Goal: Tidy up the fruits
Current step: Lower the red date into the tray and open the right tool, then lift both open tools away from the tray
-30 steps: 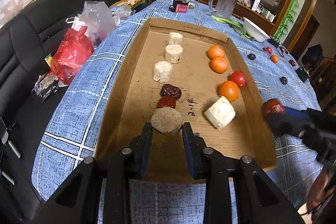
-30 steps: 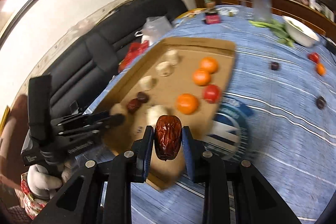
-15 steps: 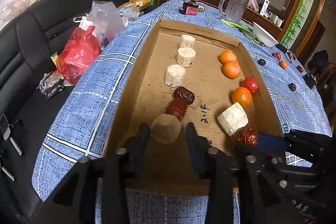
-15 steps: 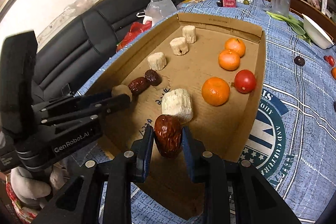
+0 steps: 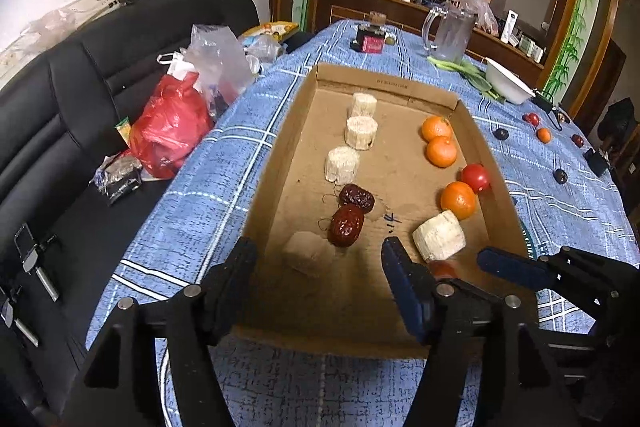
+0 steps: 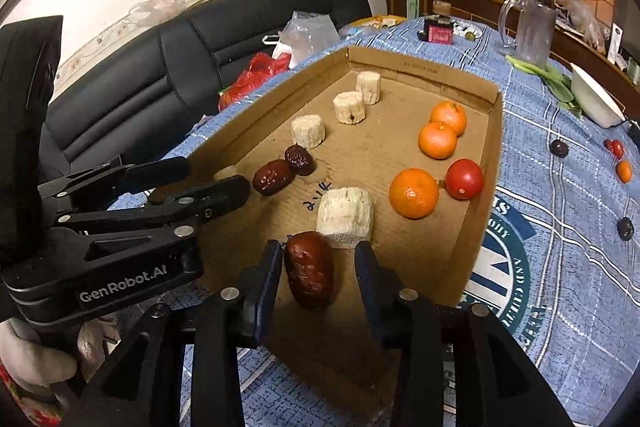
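Your right gripper (image 6: 316, 267) gapes around the wrinkled dark-red date (image 6: 310, 275), dropping it inside the shallow cardboard tray (image 6: 486, 163); your left gripper (image 5: 316, 263) is wide open too, holding nothing.

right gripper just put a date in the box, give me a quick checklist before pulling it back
1. Right gripper open: ok, fingers spread.
2. Date free of both fingers: not ok, it touches the left finger.
3. Date resting on the box floor: cannot tell.
4. Date with the other two dates: not ok, it sits apart, beside the pale chunk.
5. Left gripper open, clear of its chunk: ok.
6. Path back clear: cannot tell, the box's near wall is hidden behind the fingers.
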`<state>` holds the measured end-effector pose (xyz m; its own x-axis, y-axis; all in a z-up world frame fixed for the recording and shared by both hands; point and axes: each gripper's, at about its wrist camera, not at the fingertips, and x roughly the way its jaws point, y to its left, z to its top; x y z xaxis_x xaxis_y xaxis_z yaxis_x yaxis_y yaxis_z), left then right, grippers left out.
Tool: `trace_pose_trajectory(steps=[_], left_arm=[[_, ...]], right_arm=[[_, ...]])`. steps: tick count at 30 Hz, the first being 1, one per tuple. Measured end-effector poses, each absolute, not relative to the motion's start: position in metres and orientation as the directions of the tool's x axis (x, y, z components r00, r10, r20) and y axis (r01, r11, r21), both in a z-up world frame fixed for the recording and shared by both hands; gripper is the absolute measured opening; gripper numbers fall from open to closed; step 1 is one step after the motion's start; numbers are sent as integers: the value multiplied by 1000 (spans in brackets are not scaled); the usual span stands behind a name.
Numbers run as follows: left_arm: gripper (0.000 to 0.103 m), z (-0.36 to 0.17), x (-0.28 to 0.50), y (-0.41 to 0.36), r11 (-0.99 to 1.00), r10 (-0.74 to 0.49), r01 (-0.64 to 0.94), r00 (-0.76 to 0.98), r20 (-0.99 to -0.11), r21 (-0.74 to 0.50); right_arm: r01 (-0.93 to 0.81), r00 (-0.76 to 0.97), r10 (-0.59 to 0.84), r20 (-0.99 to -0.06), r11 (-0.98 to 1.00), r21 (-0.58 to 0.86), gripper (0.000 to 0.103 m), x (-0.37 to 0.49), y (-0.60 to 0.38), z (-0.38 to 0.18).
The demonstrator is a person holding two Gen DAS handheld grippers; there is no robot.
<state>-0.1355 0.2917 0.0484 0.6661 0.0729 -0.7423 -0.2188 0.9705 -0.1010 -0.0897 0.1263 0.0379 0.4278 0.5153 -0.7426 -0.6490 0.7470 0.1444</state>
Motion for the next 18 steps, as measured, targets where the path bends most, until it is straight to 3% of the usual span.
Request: trace_pose_trajectory(steps=[7,10,14,16,18], left_arm=[[68,65,-150,285,970,109,-230,702,-704,-80],[75,77,-159,278,969,138,-239,728,-672,-60],[77,93,-174,268,967,184,-254,764,-619,-25],[85,103,-185,261,953,257,-302,781,-569,17],[100,113,-196,255,929,341,-367,789,-511,54]], right_arm=[[-619,466,522,-714,769,159,42,-102,106,50],[-603,493,521,-696,782,159,49,-109,95,56],[-580,519,520,-678,797,168,51,-117,81,62],[-568,528,520,-671,804,175,51,-120,74,64],[-559,537,520,-664,809,180,51,-124,67,66]])
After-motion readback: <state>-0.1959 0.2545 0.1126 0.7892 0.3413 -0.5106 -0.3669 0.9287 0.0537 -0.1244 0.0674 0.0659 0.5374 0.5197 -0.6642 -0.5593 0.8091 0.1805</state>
